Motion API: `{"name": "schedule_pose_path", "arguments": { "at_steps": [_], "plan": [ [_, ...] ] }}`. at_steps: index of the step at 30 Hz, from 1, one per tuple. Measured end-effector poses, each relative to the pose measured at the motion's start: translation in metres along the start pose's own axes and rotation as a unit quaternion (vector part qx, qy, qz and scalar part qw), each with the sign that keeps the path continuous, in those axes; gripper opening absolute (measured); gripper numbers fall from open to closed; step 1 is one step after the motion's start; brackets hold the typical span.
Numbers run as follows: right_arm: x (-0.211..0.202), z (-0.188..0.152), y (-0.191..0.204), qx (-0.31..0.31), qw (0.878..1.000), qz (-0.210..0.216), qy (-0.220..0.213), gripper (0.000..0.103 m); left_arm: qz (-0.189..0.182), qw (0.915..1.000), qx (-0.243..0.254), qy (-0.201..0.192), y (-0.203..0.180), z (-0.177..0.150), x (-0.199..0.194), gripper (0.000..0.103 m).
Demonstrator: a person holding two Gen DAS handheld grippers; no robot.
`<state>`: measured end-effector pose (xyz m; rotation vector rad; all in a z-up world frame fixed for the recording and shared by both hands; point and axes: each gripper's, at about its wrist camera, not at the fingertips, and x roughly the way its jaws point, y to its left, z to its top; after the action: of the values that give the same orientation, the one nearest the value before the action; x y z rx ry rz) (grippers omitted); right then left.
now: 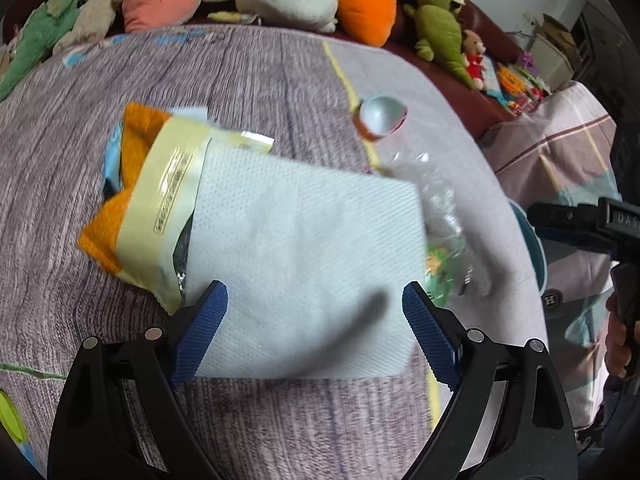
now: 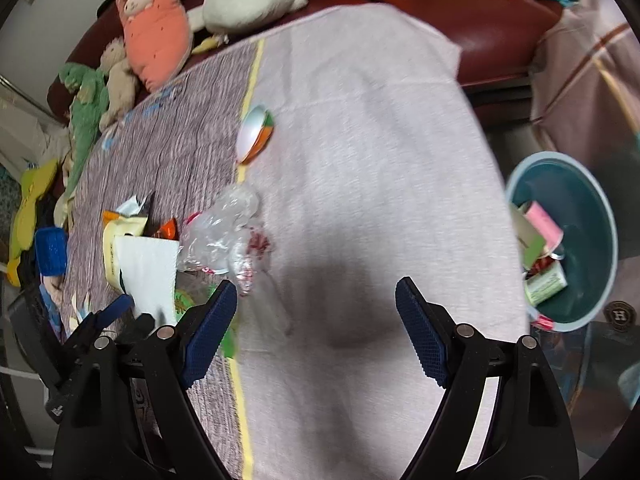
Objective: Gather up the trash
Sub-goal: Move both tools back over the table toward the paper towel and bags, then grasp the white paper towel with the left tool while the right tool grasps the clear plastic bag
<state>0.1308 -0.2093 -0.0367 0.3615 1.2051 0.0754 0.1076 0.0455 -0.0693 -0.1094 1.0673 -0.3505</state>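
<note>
Several wrappers already in teal bin [image 2: 592, 216] beside bed. Still on blanket [image 1: 260, 80]: napkin [image 1: 304, 264], snack bag [image 1: 160, 200], crumpled plastic [image 2: 224, 232], cup [image 2: 254, 134]. Left gripper [image 1: 316, 312] wide over napkin; right gripper [image 2: 316, 312] wide, empty.

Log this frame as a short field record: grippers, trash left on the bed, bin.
left gripper: open, jaws either side of white paper towel
right gripper: open, empty, above pale sheet
remaining trash: yellow-orange snack bag, crumpled clear plastic bag, small round white cup
teal round bin: beside bed, already holds wrappers
</note>
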Motion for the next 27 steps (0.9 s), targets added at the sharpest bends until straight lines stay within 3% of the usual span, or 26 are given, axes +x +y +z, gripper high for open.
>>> {"name": "schedule_pose_path", "arguments": {
  "at_steps": [11,15,17,19,20,24,27],
  "plan": [
    [0.06,0.012,0.034,-0.013,0.998,0.05,0.04,0.077,-0.029,0.9993,0.011,0.019,0.007,-0.016,0.015,0.093],
    [0.073,0.013,0.039,-0.019,0.997,0.063,0.05,0.064,-0.027,0.999,0.032,0.019,-0.001,-0.023,0.017,0.098],
    [0.079,0.011,0.038,-0.019,0.996,0.071,0.057,0.055,-0.017,0.9989,0.04,0.018,-0.005,-0.025,0.019,0.099],
    [0.081,0.008,0.039,-0.024,0.995,0.072,0.058,0.032,-0.001,0.9989,0.044,0.014,-0.009,-0.027,0.023,0.099],
    [0.081,0.007,0.037,-0.025,0.995,0.073,0.057,0.027,0.004,0.9989,0.045,0.012,-0.01,-0.027,0.024,0.099],
    [0.07,0.004,0.031,-0.022,0.996,0.074,0.04,0.027,0.043,0.9969,0.065,-0.002,-0.018,-0.031,0.027,0.094],
    [0.062,0.003,0.023,-0.013,0.997,0.076,0.032,0.027,0.084,0.9934,0.078,-0.011,-0.021,-0.035,0.027,0.079]
  ]
}}
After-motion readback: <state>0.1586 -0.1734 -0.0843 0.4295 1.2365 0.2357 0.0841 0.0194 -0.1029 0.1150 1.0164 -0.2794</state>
